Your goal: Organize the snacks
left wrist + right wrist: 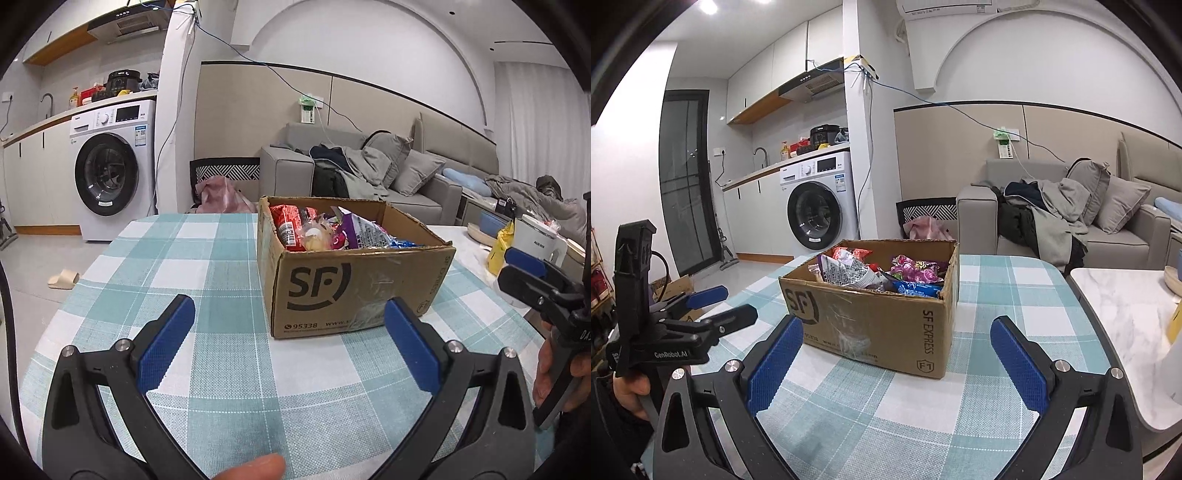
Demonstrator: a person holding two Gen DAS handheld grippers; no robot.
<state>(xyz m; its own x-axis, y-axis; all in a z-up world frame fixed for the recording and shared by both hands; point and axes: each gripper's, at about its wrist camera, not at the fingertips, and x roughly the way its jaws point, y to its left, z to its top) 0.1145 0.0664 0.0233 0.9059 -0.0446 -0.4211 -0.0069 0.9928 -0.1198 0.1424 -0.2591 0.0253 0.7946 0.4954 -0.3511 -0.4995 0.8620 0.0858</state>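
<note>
The left claw (290,339) hangs low over the checked table (207,266), spread wide and empty; the right claw (895,354) is likewise wide apart, holding nothing. Just ahead of both stands an open cardboard box (354,288), upright, its long side running left to right. Inside it snack packets (325,229) lie heaped: red, purple, blue.

- The worktop (207,258) wears a teal-and-white checked cloth.
- The cardboard box (354,288) is brown with black print.
- The snack packets (882,273) inside are red, purple, pink, blue and silver.
- Each hand-held gripper, left (288,343) and right (897,362), is black with blue pads.
- The washing machine (110,166) is white with a dark door.
- The sofa (1071,214) is grey.
</note>
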